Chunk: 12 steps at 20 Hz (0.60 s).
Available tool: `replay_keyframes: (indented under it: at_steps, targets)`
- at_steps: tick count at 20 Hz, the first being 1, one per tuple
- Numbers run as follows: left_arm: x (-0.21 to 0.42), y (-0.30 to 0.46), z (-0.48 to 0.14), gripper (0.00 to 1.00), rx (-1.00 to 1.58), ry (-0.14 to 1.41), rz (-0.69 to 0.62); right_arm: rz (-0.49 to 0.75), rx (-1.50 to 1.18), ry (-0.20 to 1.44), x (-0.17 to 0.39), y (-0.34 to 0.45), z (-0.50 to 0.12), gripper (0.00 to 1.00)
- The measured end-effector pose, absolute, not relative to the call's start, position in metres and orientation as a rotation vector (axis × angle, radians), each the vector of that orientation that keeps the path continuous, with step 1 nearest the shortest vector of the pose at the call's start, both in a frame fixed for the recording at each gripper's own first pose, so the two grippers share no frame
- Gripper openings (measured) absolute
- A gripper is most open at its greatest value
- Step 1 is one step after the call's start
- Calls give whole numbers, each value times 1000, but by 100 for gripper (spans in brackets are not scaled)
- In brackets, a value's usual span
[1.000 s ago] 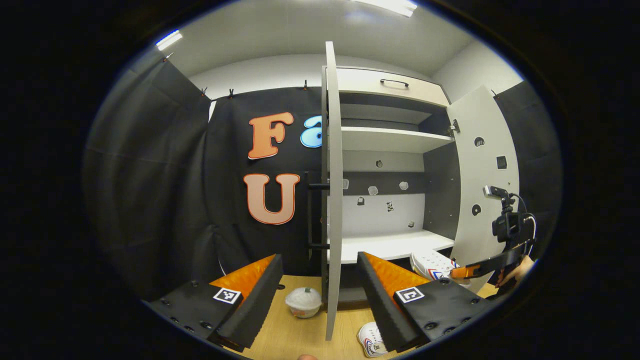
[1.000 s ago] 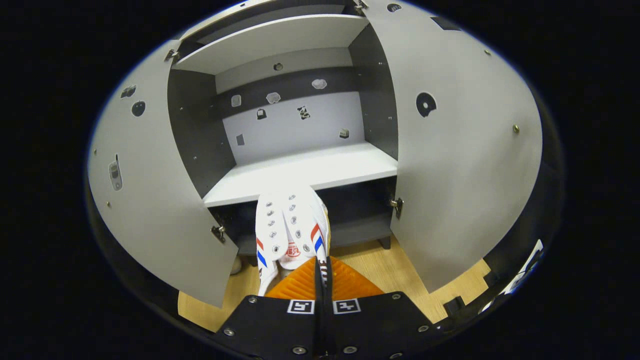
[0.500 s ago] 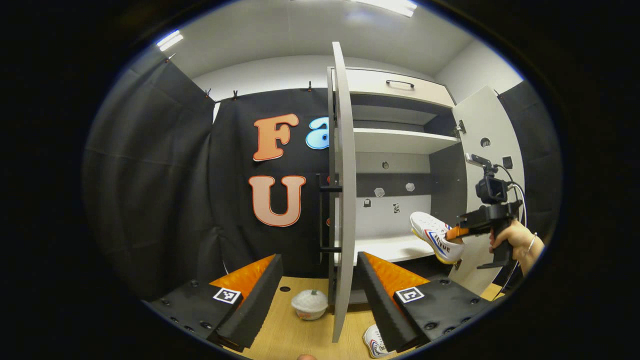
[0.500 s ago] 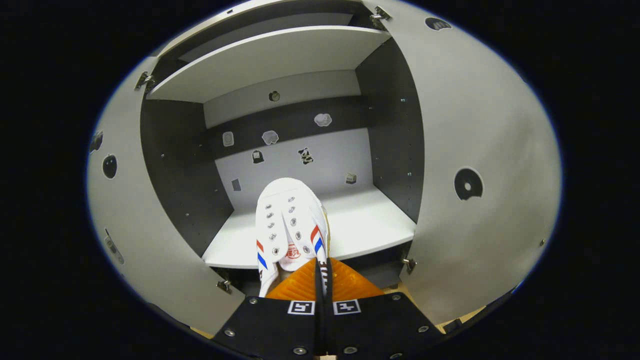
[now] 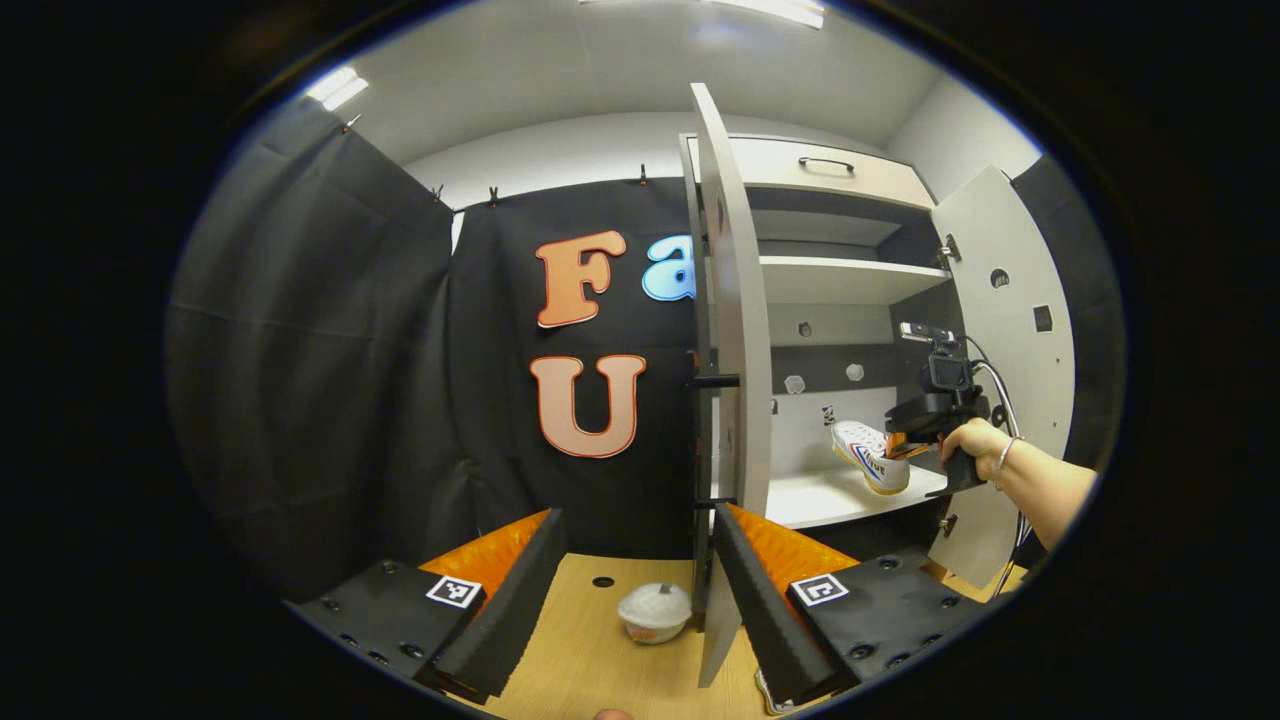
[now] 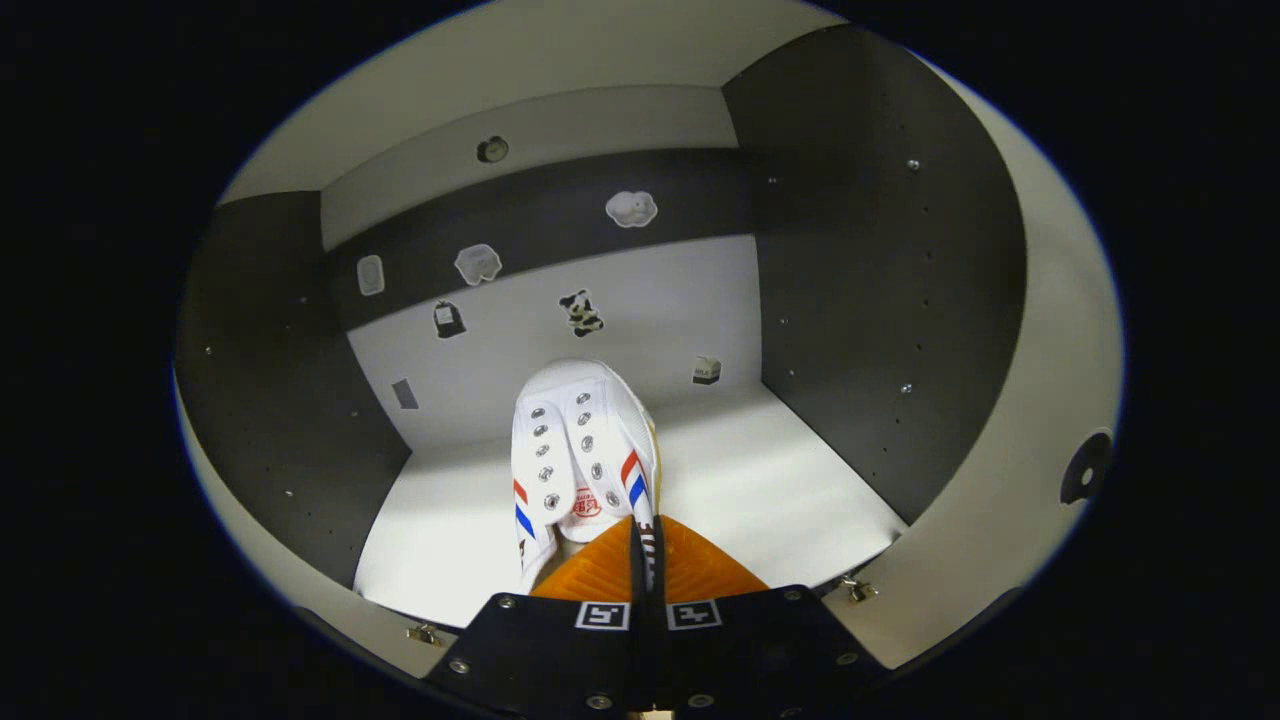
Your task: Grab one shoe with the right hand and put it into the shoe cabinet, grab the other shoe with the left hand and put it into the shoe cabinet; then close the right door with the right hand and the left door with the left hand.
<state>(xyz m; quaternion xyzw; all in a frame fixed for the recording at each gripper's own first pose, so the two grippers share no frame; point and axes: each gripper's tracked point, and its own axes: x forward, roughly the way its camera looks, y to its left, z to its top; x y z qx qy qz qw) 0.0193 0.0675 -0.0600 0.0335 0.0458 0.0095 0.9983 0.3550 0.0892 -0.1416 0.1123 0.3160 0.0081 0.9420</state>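
Inside cabinet [image 6: 860,300], right tongs [image 6: 645,530] clamping shoe [image 6: 580,450] above shelf [image 6: 760,480], left tongs [image 5: 635,570] wide.

shelf [image 6: 740,480] bare beside shoe [image 6: 580,450]; left door [image 5: 735,330] edge-on ahead

Black cloth [image 5: 330,380] hangs as the booth's wall, clipped along its top edge beneath a pale wall [image 5: 560,160]. Ceiling lights [image 5: 338,88] glow overhead. A light wooden floor [image 5: 590,660] runs below, a small dark hole [image 5: 602,581] near its far edge.
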Motion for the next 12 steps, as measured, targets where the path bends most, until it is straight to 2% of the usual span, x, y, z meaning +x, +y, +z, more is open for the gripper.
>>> replay_keyframes:
  at_steps: [1, 2, 5, 7, 8, 9, 11, 12]
  targets:
    - [17, 74, -60, 94, 66, 89, 34, 9, 228, 664, 365, 89, -153, 0]
    - [18, 79, -60, 99, 63, 87, 48, 0, 232, 684, 373, 88, -164, 0]
    - [25, 84, -61, 96, 57, 98, 65, -25, 234, 711, 385, 85, -180, 0]
    - [27, 84, -63, 94, 60, 102, 66, 3, 255, 663, 384, 92, -164, 13]
    - [30, 82, -63, 96, 58, 103, 63, 3, 246, 615, 385, 88, -149, 29]
    - [30, 80, -62, 97, 55, 105, 57, 9, 242, 583, 380, 87, -135, 34]
    - [31, 72, -64, 94, 46, 106, 39, 36, 237, 547, 364, 89, -114, 49]
    - [31, 66, -65, 94, 45, 105, 28, 44, 231, 532, 356, 87, -105, 64]
